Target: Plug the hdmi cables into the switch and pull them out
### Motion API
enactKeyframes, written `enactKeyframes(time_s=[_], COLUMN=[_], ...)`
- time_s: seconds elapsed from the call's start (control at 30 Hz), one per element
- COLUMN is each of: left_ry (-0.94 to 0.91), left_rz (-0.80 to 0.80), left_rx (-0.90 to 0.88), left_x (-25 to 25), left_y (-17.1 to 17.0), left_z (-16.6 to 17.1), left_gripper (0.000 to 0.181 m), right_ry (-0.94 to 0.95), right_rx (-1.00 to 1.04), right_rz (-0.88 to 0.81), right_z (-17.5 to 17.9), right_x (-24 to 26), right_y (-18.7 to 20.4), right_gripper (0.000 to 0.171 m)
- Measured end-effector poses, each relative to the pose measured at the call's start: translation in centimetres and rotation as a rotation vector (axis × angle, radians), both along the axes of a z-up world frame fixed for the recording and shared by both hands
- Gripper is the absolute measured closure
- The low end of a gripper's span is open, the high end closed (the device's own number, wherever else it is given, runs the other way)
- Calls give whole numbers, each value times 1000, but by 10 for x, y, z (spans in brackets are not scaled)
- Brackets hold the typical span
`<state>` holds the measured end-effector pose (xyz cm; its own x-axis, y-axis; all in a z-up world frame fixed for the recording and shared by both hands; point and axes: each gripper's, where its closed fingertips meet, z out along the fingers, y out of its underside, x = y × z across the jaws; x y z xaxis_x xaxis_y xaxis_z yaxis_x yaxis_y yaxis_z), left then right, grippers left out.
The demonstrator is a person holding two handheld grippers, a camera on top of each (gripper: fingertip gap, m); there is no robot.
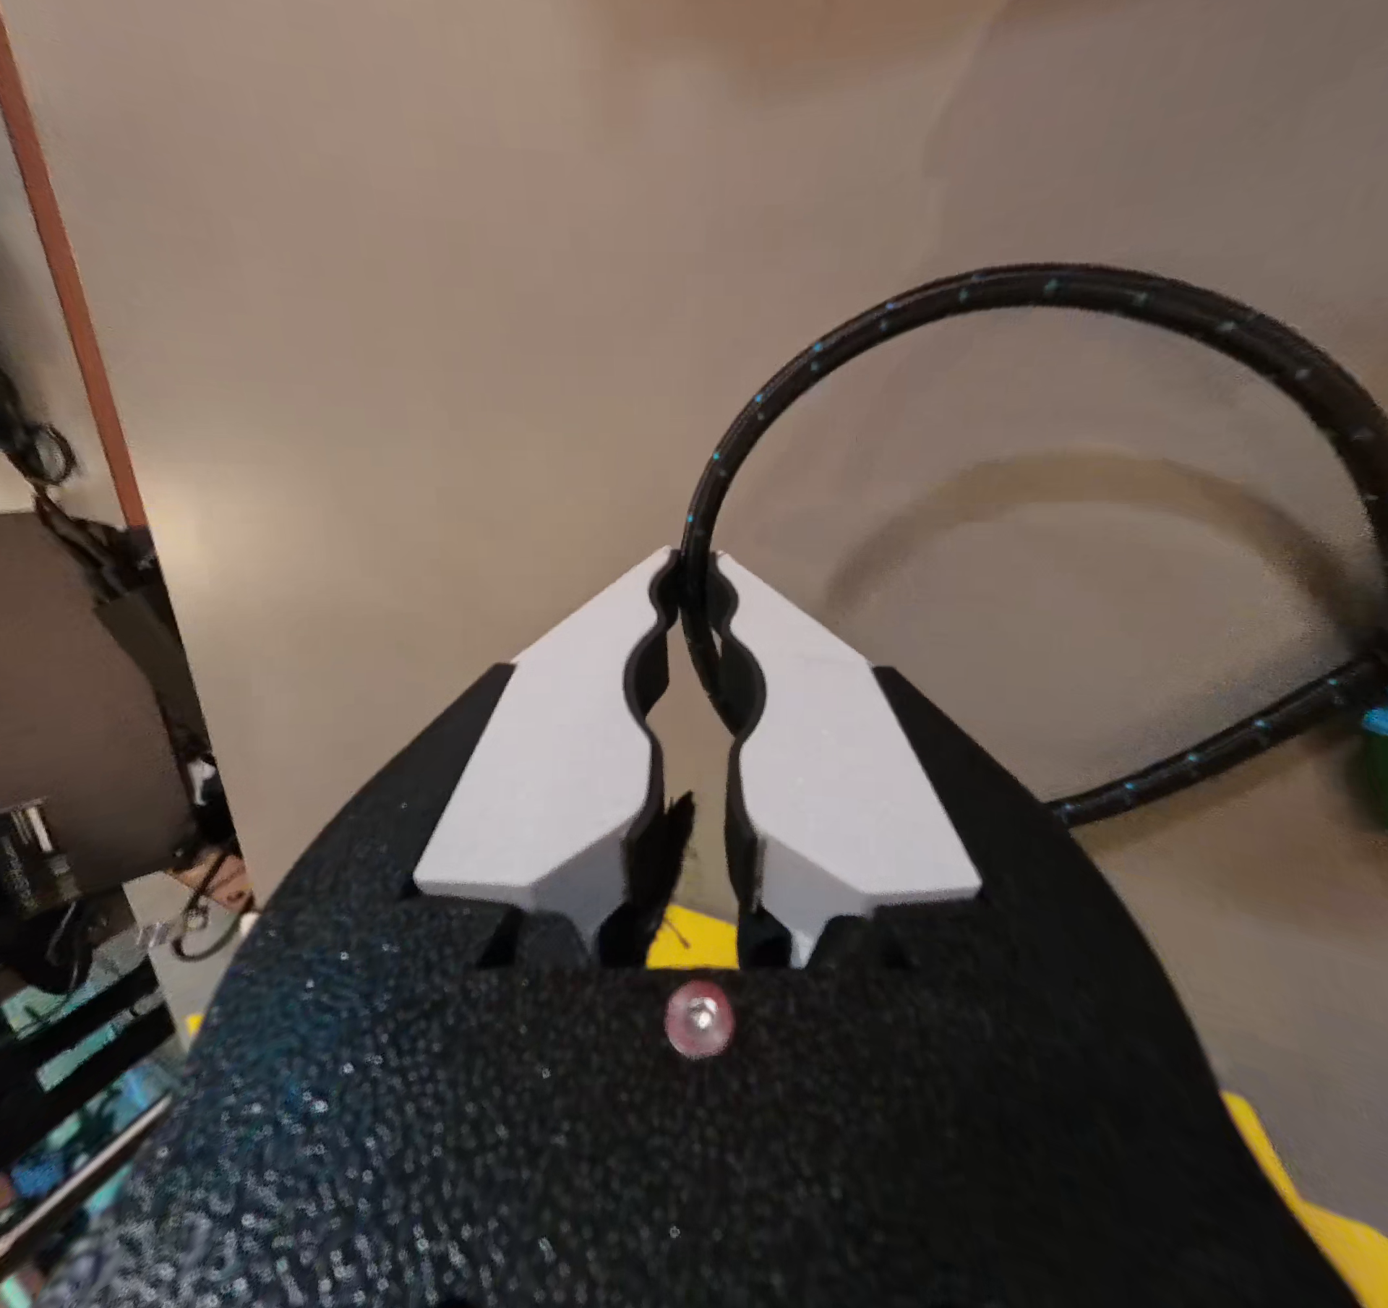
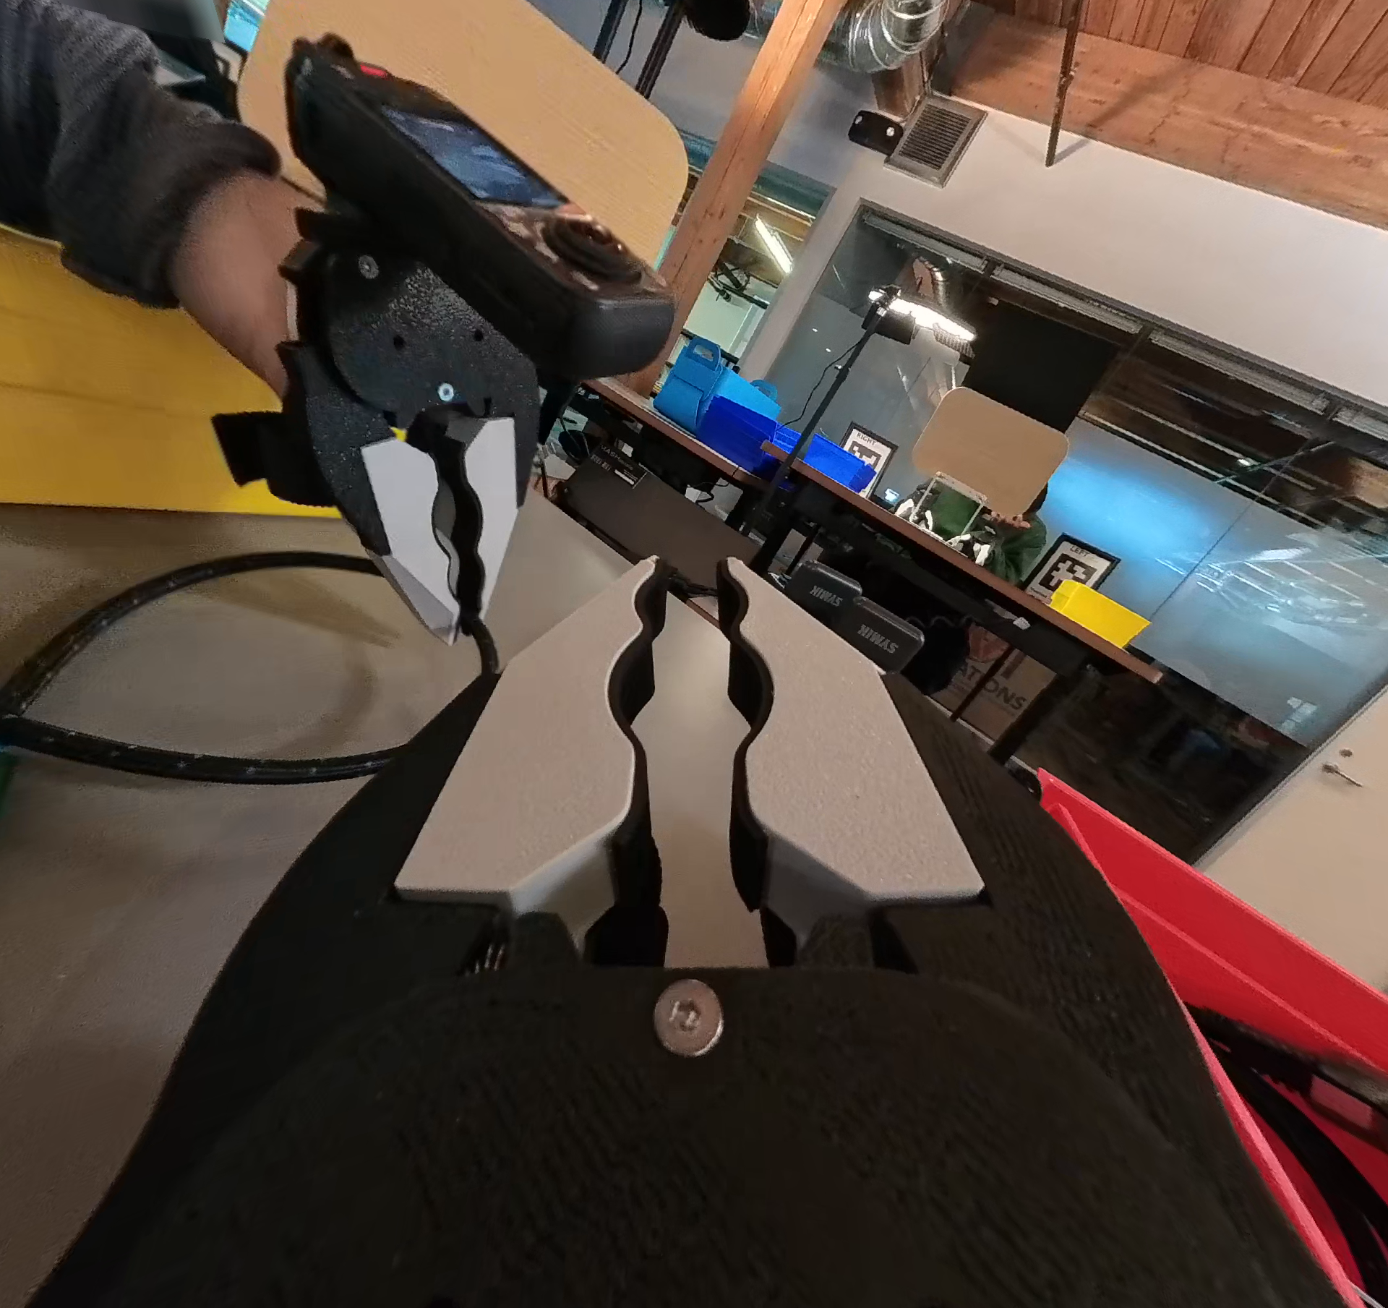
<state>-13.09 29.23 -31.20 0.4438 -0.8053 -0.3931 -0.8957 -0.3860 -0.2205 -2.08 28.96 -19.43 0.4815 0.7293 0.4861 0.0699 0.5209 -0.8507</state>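
Observation:
My left gripper (image 1: 695,558) is shut on a black braided hdmi cable (image 1: 1051,288) with blue flecks, pinched near the fingertips. The cable arches up to the right and loops back over the beige table (image 1: 451,295). In the right wrist view the left gripper (image 2: 462,618) hangs tips down over the table, held by a hand (image 2: 225,280), and the cable (image 2: 150,588) trails from it in a loop to the left. My right gripper (image 2: 691,569) is slightly open and empty, just right of the left gripper. No switch shows in either view.
A red bin (image 2: 1202,934) sits close on the right of my right gripper. A yellow box (image 2: 113,408) stands behind the left gripper. A small green and blue object (image 1: 1374,746) lies where the cable loop ends. Other tables with blue bins stand far behind. Tip to tip, the grippers are about 15 centimeters apart.

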Motion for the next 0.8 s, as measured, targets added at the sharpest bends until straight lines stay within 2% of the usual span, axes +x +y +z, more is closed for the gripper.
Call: enactKeyframes(time_s=[0.07, 0.13, 0.2, 0.3, 0.4, 0.5, 0.57, 0.63, 0.7, 0.8], left_ry=[-20, -17, -32, -125, -297, -474, -484, -429, -411, -527], left_rz=[-5, 26, 50, 89, 197, 379, 552, 742, 859, 884], left_rx=[-7, -17, 2, 98, 210, 346, 417, 396, 289, 107], left_x=[5, 2, -2, -11, -35, -81, -124, -166, -187, -180], left_y=[-1, -2, -1, 4, 5, 6, 1, -12, -24, -27], left_z=[-2, -1, 6, 36, 81, 128, 144, 140, 123, 91], left_gripper=[174, 153, 141, 141, 142, 143, 149, 151, 149, 163], right_ry=[-3, -6, -9, -8, -6, -5, -10, -16, -23, -29], right_rx=[2, 5, 9, 12, 7, 3, 3, 5, 10, 11], right_rz=[0, 1, 1, -1, -2, 0, 3, 7, 8, 10], right_z=[0, -1, -1, 0, 0, 0, -1, -2, -4, -5], right_x=[0, -1, -1, 0, 1, 0, -1, -2, -3, -4], right_y=[0, -1, -1, -1, -1, -1, -1, -2, -2, -3], right_gripper=[160, 160, 160, 160, 160, 160, 160, 160, 160, 160])
